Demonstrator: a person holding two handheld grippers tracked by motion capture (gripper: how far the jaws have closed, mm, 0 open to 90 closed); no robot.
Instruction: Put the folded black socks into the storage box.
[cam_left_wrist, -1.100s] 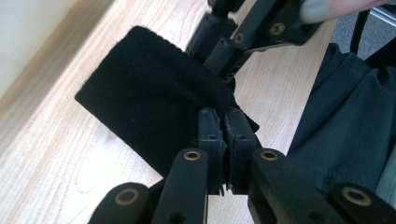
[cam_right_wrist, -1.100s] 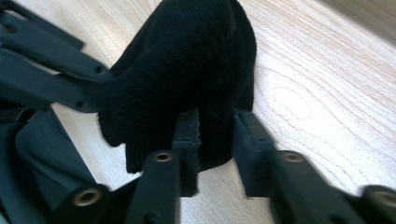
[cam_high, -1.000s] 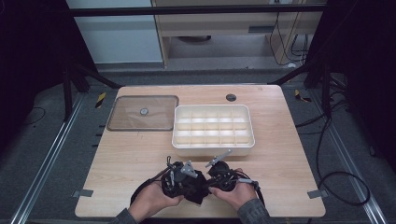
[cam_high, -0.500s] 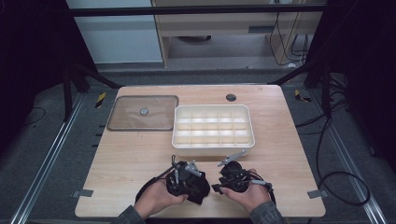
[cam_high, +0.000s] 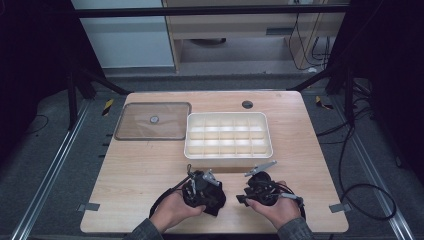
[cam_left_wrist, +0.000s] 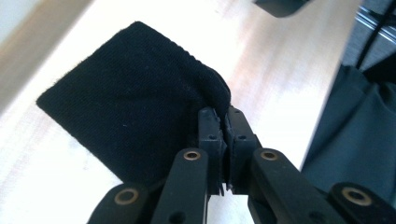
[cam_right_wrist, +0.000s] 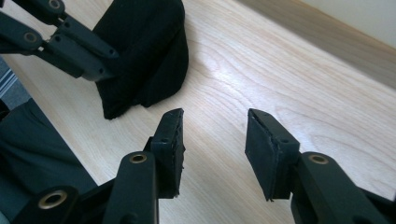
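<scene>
A folded black cloth (cam_high: 218, 203) lies on the wooden table (cam_high: 145, 165) near its front edge. My left gripper (cam_high: 210, 196) is shut on the cloth's right-hand fold (cam_left_wrist: 130, 102), its jaws pressed together (cam_left_wrist: 223, 119) with fabric pinched between them. To the right my right gripper (cam_high: 241, 198) stands open just above bare wood, with nothing between its fingers (cam_right_wrist: 215, 135). In the right gripper view the cloth (cam_right_wrist: 149, 46) sits a short way beyond its left jaw, and the left gripper (cam_right_wrist: 100, 70) holds it from the left.
A white tray (cam_high: 227, 154) with several empty compartments stands just behind both grippers. A clear lid (cam_high: 153, 121) with a small knob lies to its left. A round dark grommet (cam_high: 247, 104) sits near the far edge. The table's front edge is close below the hands.
My right gripper has moved right, away from the cloth and the left gripper, and now stands open. The left gripper has stayed shut on the cloth.
</scene>
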